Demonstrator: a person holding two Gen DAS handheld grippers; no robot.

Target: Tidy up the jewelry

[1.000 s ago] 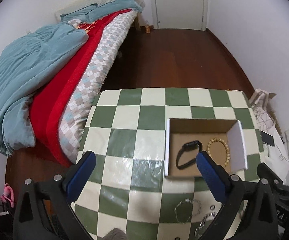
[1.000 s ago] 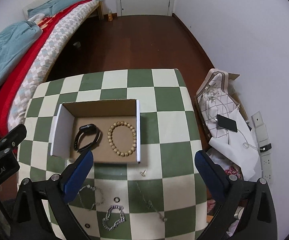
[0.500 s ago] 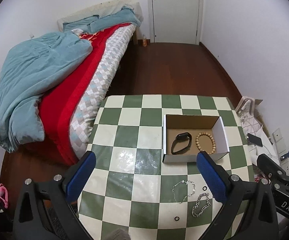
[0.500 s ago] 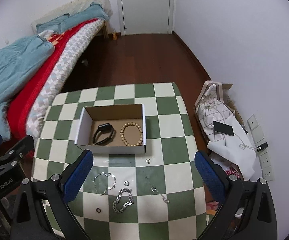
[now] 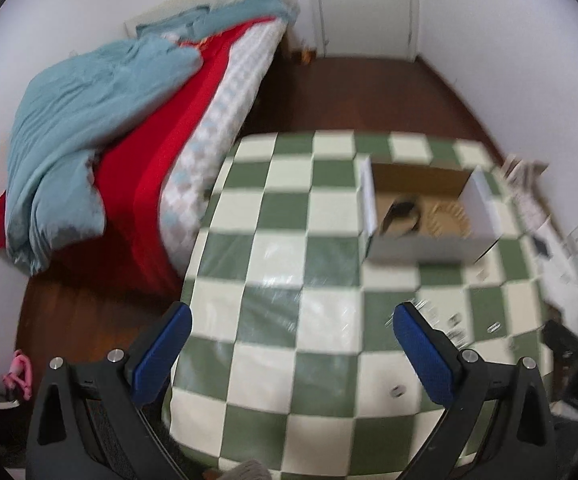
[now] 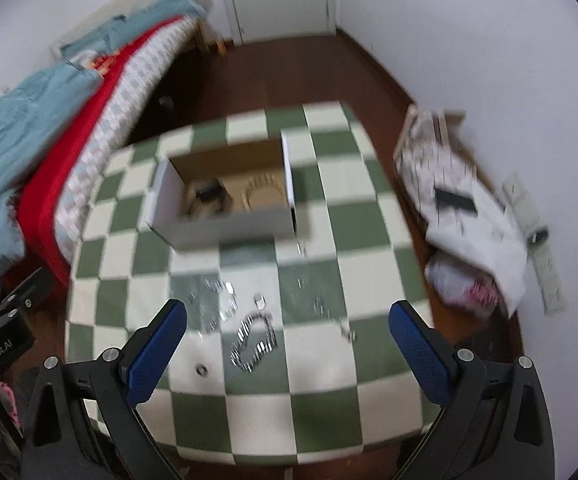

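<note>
Overhead, both views are smeared by motion blur, yet the layout reads clearly enough. On the green-and-white checkered counter [image 6: 329, 216] sits an open cardboard box [image 6: 225, 228], white outside and brown inside, holding a dark watch-like band [image 6: 209, 194] at its 9 o'clock side and a ring of pale beads [image 6: 263, 192] at its 3 o'clock side. Loose jewelry lies on the counter at the box's 6 o'clock: a chunky silver chain bracelet [image 6: 255, 346], a thinner silver chain [image 6: 217, 300] just beside it toward 10 o'clock, a small dark ring [image 6: 201, 370] toward 8 o'clock, and another fine chain [image 6: 331, 316] toward 3 o'clock; smaller bits are too blurred to name. The right gripper [image 6: 287, 328] hangs over this scatter with its blue-padded jaws spread wide and nothing between them. The left gripper [image 5: 291, 330] is likewise wide open and empty, over bare checkered squares at about 8 o'clock from the box. A bed [image 5: 137, 120] with a teal blanket and red cover runs beside the counter at 9 o'clock.
</note>
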